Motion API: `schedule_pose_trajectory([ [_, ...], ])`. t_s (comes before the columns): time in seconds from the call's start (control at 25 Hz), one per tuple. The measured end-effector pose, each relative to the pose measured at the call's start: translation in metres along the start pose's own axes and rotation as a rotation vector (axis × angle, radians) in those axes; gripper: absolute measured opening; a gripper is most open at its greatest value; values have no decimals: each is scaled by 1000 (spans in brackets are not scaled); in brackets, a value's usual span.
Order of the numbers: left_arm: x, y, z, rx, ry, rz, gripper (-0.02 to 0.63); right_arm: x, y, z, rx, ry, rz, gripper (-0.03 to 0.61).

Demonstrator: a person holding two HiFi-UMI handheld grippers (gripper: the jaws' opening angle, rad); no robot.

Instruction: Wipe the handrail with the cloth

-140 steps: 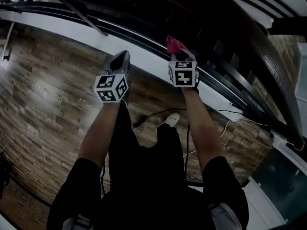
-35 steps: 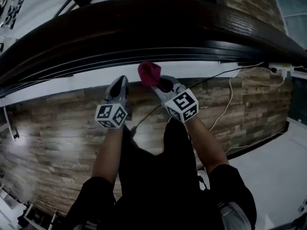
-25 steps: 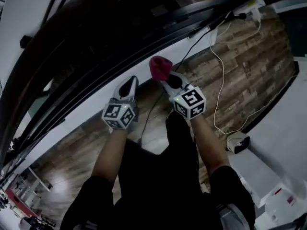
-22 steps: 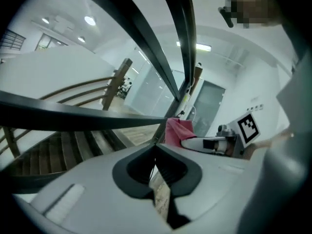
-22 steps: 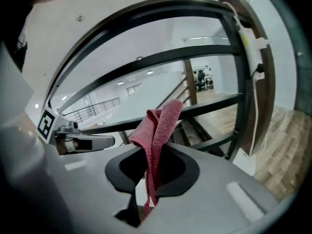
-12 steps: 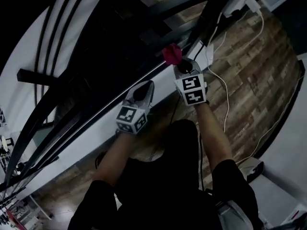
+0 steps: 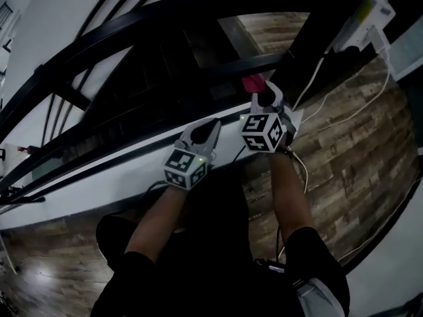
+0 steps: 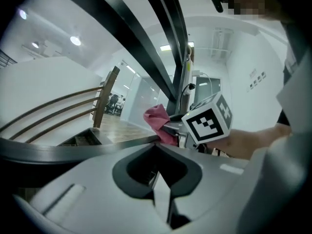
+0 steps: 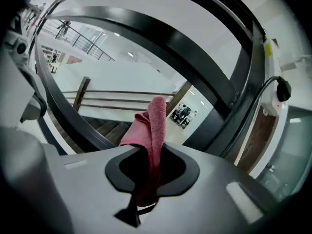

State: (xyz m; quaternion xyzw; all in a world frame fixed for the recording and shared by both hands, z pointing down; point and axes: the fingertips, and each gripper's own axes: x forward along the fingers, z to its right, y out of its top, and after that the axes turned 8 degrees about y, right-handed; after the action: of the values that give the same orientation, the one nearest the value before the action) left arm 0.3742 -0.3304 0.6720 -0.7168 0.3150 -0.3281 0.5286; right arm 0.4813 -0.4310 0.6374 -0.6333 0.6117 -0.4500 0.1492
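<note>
In the head view a red cloth point(image 7: 253, 82) sticks out of my right gripper point(image 7: 262, 92), which is shut on it. The cloth is held up against the dark rails, close to a lower bar point(image 7: 244, 63) and beside a dark post point(image 7: 307, 41); I cannot tell whether it touches them. The broad dark handrail point(image 7: 152, 18) curves across above. My left gripper point(image 7: 213, 125) hangs lower left of the cloth, shut with nothing in it. In the right gripper view the cloth point(image 9: 151, 126) rises from the gripper point(image 9: 146, 191) before the curved handrail point(image 9: 161, 38). The left gripper view shows the cloth point(image 8: 156, 121) ahead.
A white power strip point(image 7: 363, 22) with white cables point(image 7: 344, 78) hangs at the upper right beside the post. Wood-plank floor point(image 7: 344, 157) lies to the right and a white ledge point(image 7: 79, 187) runs below the rails. The person's legs fill the bottom middle.
The head view has swung round, so the rails and post now stand close ahead. Both grippers have come nearer the rails, with the right still shut on the cloth.
</note>
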Motion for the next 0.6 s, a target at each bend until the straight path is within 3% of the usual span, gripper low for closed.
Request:
schedule_pose_trajectory([
  [0.2, 8, -7, 9, -3, 43, -27, 0, 14, -6, -1, -19, 2, -53, 38],
  [0.6, -2, -11, -3, -3, 98, -11, 0, 12, -1, -6, 203, 136, -21, 35],
])
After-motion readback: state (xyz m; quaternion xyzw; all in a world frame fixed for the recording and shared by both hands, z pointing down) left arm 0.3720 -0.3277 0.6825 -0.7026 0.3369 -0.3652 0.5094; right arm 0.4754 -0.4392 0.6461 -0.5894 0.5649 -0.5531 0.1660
